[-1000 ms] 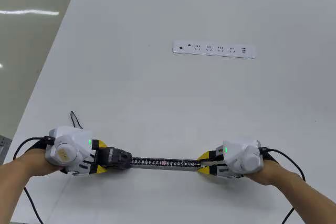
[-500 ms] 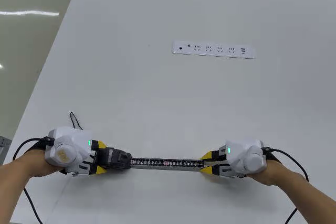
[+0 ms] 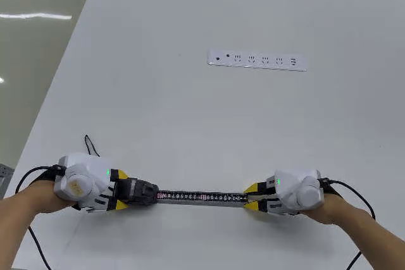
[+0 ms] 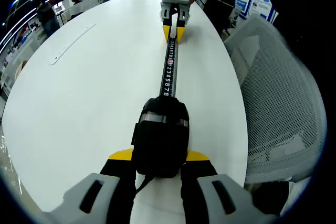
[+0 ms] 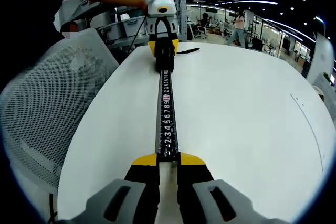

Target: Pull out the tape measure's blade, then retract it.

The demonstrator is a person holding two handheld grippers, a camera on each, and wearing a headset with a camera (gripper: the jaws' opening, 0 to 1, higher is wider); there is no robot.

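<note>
Blade [image 3: 201, 196] stretched flat along the table's [image 3: 190, 112] near edge.
The tape measure's case [image 4: 160, 132] is clamped in the jaws of the left gripper [image 3: 123, 190] toward the near left corner. The blade's tip is pinched between the closed jaws of the right gripper [image 5: 168, 160]. For a clean pull, the case should be held steady on the table and the blade drawn straight, level and untwisted, so that kinking is avoided.

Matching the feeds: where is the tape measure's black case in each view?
Head view: case at lower left, in the left gripper.
Left gripper view: case at bottom centre, between its jaws.
Right gripper view: case at top centre, far end.
Shared landmark: the numbered blade running from it.
</note>
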